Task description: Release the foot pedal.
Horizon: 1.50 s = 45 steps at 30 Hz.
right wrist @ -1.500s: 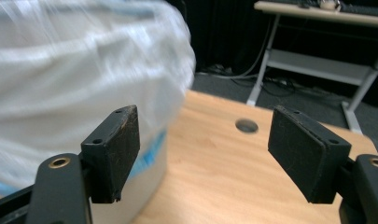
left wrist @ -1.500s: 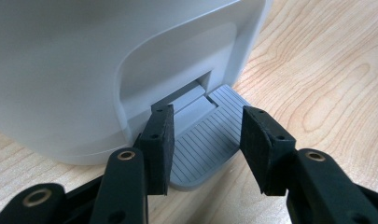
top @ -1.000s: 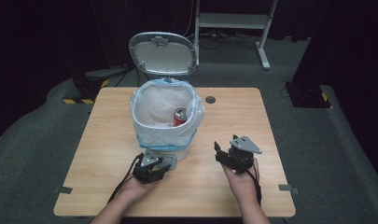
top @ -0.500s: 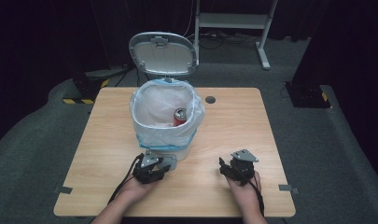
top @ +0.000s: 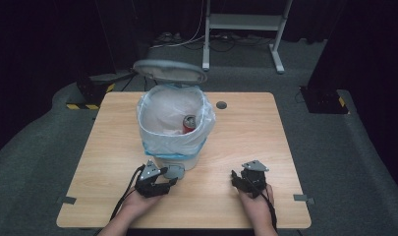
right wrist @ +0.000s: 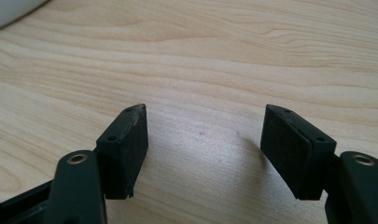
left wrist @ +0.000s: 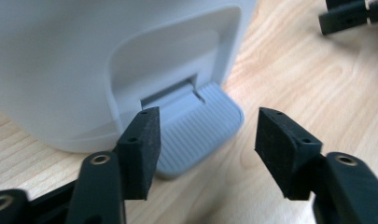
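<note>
A white pedal bin (top: 174, 147) lined with a clear bag (top: 159, 110) stands mid-table, with a red can (top: 188, 123) inside. Its grey lid (top: 169, 71) hangs nearly level above the rim. My left gripper (top: 171, 180) lies on the table at the bin's foot. In the left gripper view its jaws (left wrist: 207, 133) have just been opening and stand open, the ribbed grey pedal (left wrist: 200, 126) just beyond the tips, touching neither pad. My right gripper (top: 236, 179) rests low at the front right. Its jaws (right wrist: 203, 135) have just been closing a little, still open over bare wood.
The wooden table (top: 255, 132) has a dark cable hole (top: 221, 104) behind the bin. On the floor behind stand a metal frame (top: 245, 22), a black-and-yellow striped block (top: 91, 96) at the left and a black box (top: 324, 98) at the right.
The bin's lid has tipped from upright down to nearly level. My right gripper has sunk to the table. The left gripper has kept its place and its jaws have widened.
</note>
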Tool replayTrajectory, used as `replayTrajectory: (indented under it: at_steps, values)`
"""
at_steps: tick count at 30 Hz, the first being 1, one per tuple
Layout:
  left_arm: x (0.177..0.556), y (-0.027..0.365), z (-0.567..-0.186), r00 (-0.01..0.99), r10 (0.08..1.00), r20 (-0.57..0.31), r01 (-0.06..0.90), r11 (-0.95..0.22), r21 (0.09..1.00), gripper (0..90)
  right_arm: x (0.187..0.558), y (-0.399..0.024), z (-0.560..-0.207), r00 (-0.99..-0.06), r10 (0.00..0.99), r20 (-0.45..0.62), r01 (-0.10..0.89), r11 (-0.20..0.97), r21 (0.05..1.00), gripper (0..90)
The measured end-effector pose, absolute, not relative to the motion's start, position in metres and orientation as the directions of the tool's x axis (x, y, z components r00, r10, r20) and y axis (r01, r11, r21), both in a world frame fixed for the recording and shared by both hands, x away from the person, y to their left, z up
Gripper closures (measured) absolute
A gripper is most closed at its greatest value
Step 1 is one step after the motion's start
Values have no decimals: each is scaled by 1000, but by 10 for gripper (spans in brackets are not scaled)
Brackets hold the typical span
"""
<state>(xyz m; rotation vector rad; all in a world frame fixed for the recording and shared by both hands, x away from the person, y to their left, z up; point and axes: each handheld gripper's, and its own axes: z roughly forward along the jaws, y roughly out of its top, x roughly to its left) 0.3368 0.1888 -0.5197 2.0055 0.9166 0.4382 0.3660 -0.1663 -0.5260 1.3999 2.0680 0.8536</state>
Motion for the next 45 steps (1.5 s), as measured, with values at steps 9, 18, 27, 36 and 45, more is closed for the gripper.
replayTrajectory:
  at_steps: [9, 18, 27, 36, 45]
  values:
    - [323, 214, -505, 681, 732, -17, 413, -365, 835, 364, 370, -169, -526, -344, 939, -16, 644, 249, 724, 307]
    - [323, 280, -509, 550, 835, -28, 491, -297, 819, 346, 377, -166, -526, -356, 934, -19, 640, 259, 724, 294]
    - [313, 358, -526, 394, 918, 43, 557, -275, 784, 288, 381, -163, -526, -372, 928, -13, 638, 266, 722, 292]
    - [326, 367, -530, 341, 940, -14, 638, -220, 738, 277, 381, -163, -527, -375, 927, -16, 636, 270, 723, 291]
    - [324, 365, -531, 353, 935, -5, 633, -235, 737, 278, 382, -162, -527, -374, 927, -19, 635, 271, 723, 291]
